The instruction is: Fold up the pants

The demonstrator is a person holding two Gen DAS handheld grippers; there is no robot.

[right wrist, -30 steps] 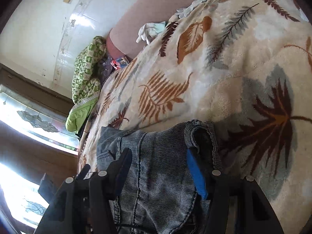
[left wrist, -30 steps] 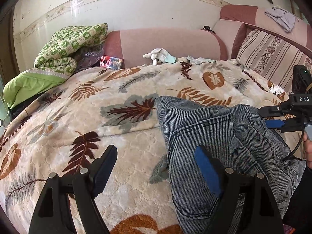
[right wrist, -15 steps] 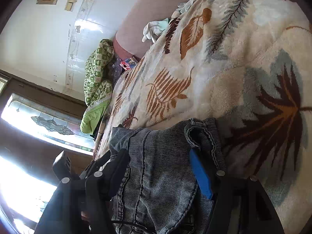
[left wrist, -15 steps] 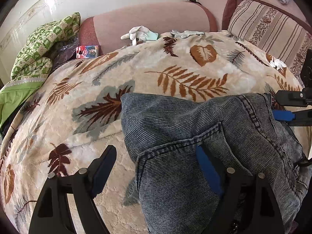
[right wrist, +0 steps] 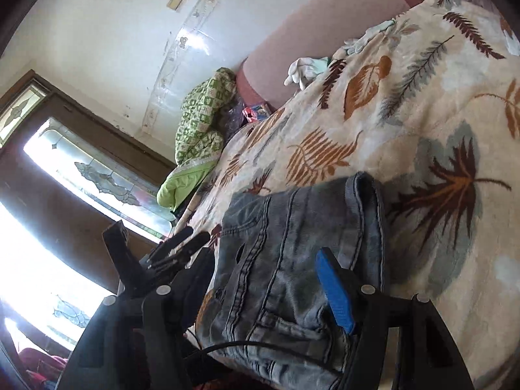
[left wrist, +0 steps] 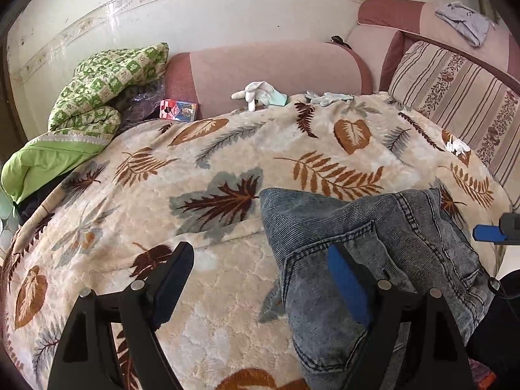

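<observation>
The pants [left wrist: 373, 243] lie bunched on the bed [left wrist: 227, 162], near its front edge. The left claw [left wrist: 260, 279] gapes beside their left edge, gripping nothing; the right claw [right wrist: 263, 279] straddles them, apart, likely nearer.

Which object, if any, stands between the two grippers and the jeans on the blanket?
No visible object does. The jeans lie bunched on the leaf-print blanket, directly under the open left gripper and the open right gripper. The white gloves lie far behind, near the pink bolster.
</observation>
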